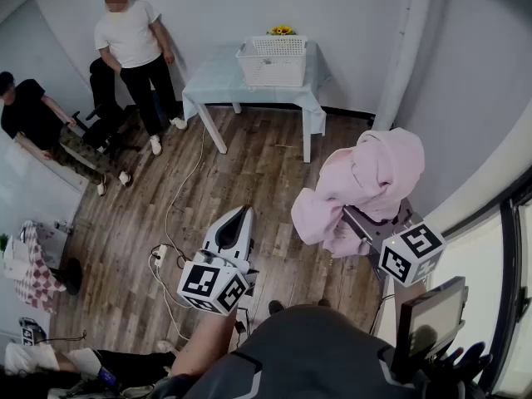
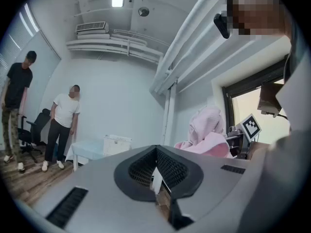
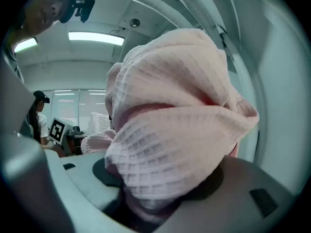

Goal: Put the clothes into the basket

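Note:
A bunched pink waffle-knit garment (image 1: 370,177) is held up at the right, well above the wooden floor. My right gripper (image 1: 353,216) is shut on it, and the cloth covers the jaws and fills the right gripper view (image 3: 175,130). My left gripper (image 1: 243,213) is lower, in the middle of the head view, pointing forward; its jaws meet at the tip (image 2: 156,148) with nothing between them. The white slatted basket (image 1: 273,63) stands on a table with a light blue cloth (image 1: 212,80) against the far wall, far from both grippers. The left gripper view also shows the basket (image 2: 116,143) and the garment (image 2: 206,130).
A person in a white shirt (image 1: 133,48) stands left of the table, and another in black (image 1: 25,106) sits at the far left. Cables and a power strip (image 1: 162,256) lie on the floor. A yellow flower (image 1: 281,31) is behind the basket. A window runs along the right.

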A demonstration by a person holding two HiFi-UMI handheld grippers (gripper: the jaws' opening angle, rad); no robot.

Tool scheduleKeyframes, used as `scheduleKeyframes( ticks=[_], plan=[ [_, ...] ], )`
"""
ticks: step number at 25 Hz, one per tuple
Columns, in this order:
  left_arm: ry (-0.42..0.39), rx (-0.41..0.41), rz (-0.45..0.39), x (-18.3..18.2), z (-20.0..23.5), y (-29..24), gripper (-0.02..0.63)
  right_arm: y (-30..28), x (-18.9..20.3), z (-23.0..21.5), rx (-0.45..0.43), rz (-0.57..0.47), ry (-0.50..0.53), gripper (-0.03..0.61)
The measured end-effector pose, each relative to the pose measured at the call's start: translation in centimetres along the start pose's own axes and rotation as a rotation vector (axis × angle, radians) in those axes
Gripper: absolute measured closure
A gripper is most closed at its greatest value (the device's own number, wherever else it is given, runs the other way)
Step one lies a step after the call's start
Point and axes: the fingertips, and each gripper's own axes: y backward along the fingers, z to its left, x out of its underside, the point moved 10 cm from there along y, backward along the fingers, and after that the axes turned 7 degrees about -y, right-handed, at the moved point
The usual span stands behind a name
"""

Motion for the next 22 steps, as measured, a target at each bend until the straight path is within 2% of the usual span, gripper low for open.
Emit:
scheduleKeyframes(
  ticks=[18, 22],
  plan=[
    [0.009, -0.009, -0.001, -0.2, 3.0, 1.2, 0.606, -1.8, -0.6, 1.8, 0.013, -0.007, 0.003, 0.278],
    [-0.019, -0.014, -0.005, 0.1, 4.9, 2.5, 0.606, -3.5, -0.2, 3.5, 0.018, -0.009, -0.006, 0.278]
  ],
)
